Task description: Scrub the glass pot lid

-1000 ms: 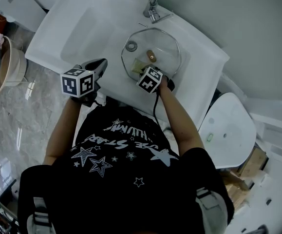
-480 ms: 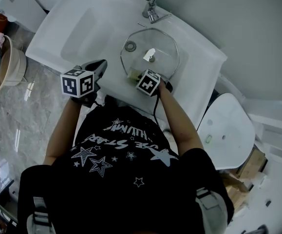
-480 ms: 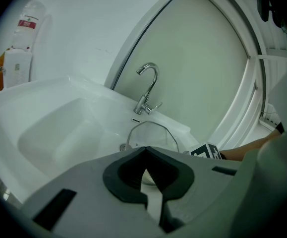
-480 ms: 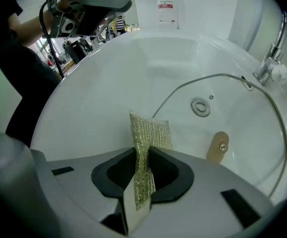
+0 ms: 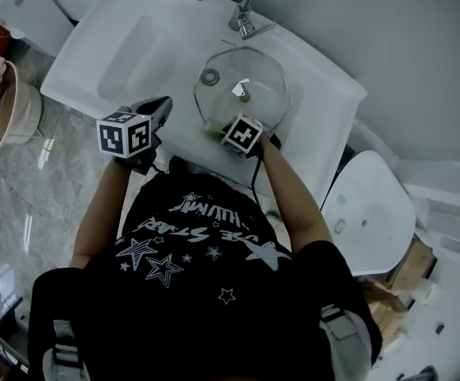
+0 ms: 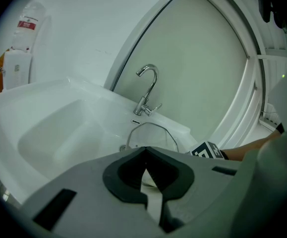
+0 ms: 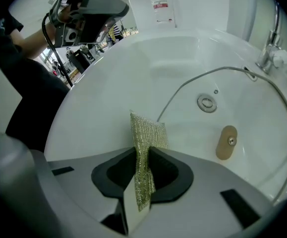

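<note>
The glass pot lid [image 5: 249, 86] lies in the white sink basin [image 5: 142, 46] over the drain [image 5: 210, 76], with a tan knob [image 7: 226, 142] at its middle and a metal rim [image 7: 202, 75]. My right gripper [image 7: 142, 150] is shut on a gold scrub cloth [image 7: 145, 133], held at the lid's near left edge; its marker cube [image 5: 243, 134] shows in the head view. My left gripper [image 6: 144, 168] is shut with nothing in it, held off to the left of the lid above the sink's front edge [image 5: 154, 109].
A chrome tap [image 5: 237, 2] stands behind the lid. A white toilet [image 5: 369, 213] is to the right. A wooden tub [image 5: 11, 109] sits on the marble floor at left. A clear bottle [image 7: 163, 6] stands at the sink's far end.
The right gripper with the cloth has drawn back toward the lid's near left edge. The lid has shifted slightly, and its knob has turned. The left gripper has barely moved.
</note>
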The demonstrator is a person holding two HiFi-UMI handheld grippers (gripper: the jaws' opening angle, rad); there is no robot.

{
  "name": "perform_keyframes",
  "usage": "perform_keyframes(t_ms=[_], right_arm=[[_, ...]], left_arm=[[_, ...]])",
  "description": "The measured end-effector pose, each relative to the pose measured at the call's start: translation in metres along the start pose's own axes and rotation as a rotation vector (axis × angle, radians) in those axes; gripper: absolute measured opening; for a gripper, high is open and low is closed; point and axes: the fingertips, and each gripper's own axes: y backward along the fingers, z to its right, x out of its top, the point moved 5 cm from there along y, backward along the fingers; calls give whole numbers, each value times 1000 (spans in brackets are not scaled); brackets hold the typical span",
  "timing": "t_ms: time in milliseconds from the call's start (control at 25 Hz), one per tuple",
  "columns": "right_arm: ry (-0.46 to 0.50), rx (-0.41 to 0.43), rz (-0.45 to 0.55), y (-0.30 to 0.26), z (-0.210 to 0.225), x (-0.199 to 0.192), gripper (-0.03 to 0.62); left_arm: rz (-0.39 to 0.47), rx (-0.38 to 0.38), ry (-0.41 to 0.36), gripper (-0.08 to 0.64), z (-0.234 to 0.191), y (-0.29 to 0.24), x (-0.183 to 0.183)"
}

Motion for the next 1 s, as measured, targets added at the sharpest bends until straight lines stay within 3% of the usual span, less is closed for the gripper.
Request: perform_keyframes(t_ms=[280, 480, 640, 800, 1000], right_arm=[[-27, -78, 59, 31, 16, 0, 67], [62, -283, 68, 67, 46, 1, 67], [78, -457, 83, 92, 73, 4, 66], [62, -616, 94, 111, 99, 9, 66], [1, -722, 70, 121, 120, 7, 66]], left_arm=[[-7, -13, -12, 8, 0, -7, 7], [-8, -23, -18, 8, -2, -12, 13], [-15, -40, -25, 8, -1, -20, 17], [-20, -49, -29, 8, -4, -27, 23], [-12, -53, -26, 8, -7, -30, 30]])
